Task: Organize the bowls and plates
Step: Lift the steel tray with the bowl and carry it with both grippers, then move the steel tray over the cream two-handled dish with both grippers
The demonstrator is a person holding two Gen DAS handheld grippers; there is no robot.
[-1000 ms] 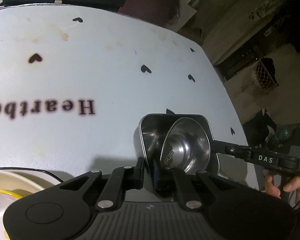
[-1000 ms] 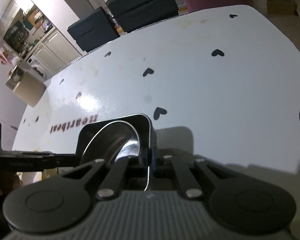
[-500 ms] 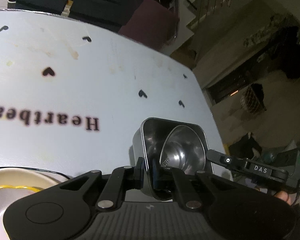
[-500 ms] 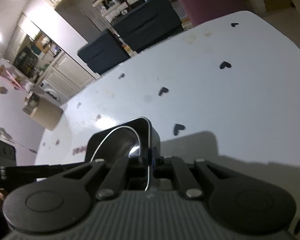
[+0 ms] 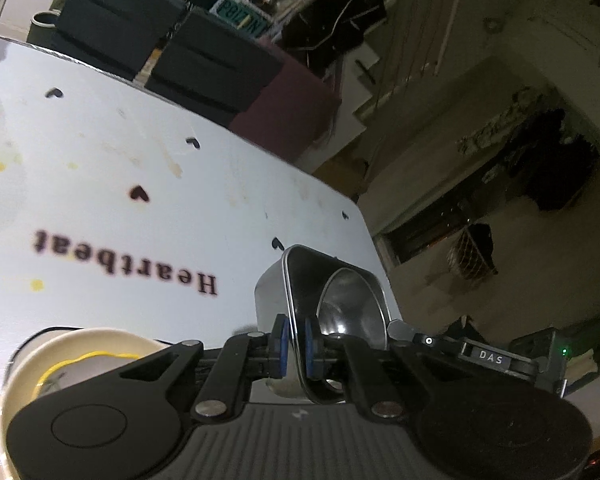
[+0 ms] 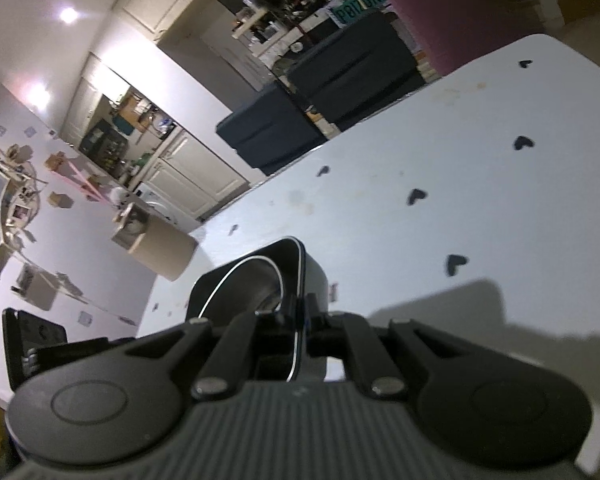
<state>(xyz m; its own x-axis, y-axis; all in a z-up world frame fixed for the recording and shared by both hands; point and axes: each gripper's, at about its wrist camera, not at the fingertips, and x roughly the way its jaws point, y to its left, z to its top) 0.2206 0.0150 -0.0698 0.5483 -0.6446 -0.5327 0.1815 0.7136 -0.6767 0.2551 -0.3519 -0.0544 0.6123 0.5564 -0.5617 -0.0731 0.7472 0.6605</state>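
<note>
A square steel bowl (image 5: 300, 280) with a smaller round steel bowl (image 5: 354, 312) lying tilted inside it is held up above the white table (image 5: 120, 184). My left gripper (image 5: 294, 344) is shut on its near rim. My right gripper (image 6: 300, 316) is shut on the opposite rim of the same steel bowl (image 6: 256, 284); the right gripper's body shows in the left wrist view (image 5: 484, 358). A cream plate with a yellow line (image 5: 80, 356) lies under the left gripper at lower left.
The white table carries black hearts and the word "Heartbeat" (image 5: 128, 268). Its right edge (image 5: 372, 236) drops to the floor. Dark storage boxes (image 6: 332, 92) and a maroon seat (image 6: 460, 12) stand beyond the far edge. A cardboard box (image 6: 156, 248) sits left.
Both grippers have lifted the steel bowls off the table and tilted upward, so more of the room shows. The cream plate now shows more fully at lower left.
</note>
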